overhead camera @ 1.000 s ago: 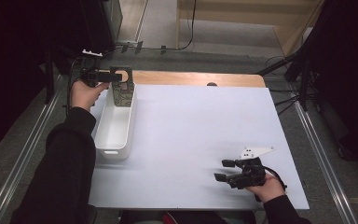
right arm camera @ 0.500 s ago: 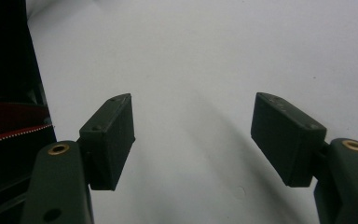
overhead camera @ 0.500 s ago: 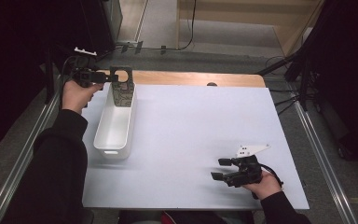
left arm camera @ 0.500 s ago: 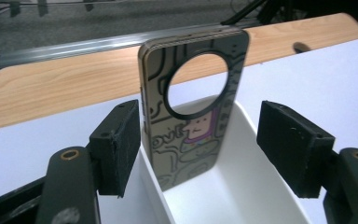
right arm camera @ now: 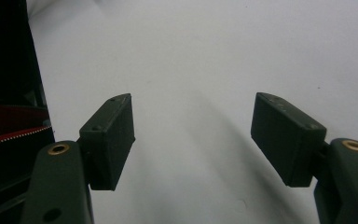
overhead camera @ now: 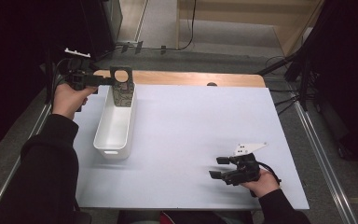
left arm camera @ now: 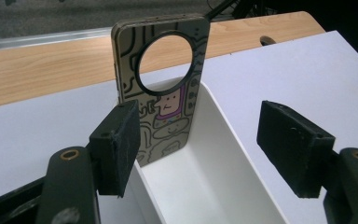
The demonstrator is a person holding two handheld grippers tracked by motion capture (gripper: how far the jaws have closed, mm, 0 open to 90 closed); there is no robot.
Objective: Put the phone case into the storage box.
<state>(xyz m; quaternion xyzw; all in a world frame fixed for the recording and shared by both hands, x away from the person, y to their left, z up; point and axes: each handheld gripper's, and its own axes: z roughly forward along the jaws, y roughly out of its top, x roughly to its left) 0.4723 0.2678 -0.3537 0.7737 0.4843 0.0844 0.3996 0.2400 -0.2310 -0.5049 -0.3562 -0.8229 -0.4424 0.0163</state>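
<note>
Risk starts nearest me with my right gripper [overhead camera: 220,168], idle near the right edge of the table [overhead camera: 191,135], jaws wide apart and holding nothing. Farther off at far left, my left gripper [left arm camera: 196,140] stands open, its pads clear of the one patterned card with a round hole [left arm camera: 168,93]. That card leans upright against the far end of the single white bin [overhead camera: 114,126], so I judge a careless nudge from a pad could tip it over or out of the bin.

No words, numbers, brands or signs could be read anywhere. The phone case [left arm camera: 165,93] standing in the white bin [left arm camera: 214,186] carried only doodle drawings, black line figures and a small cartoon face, with no lettering among them.
</note>
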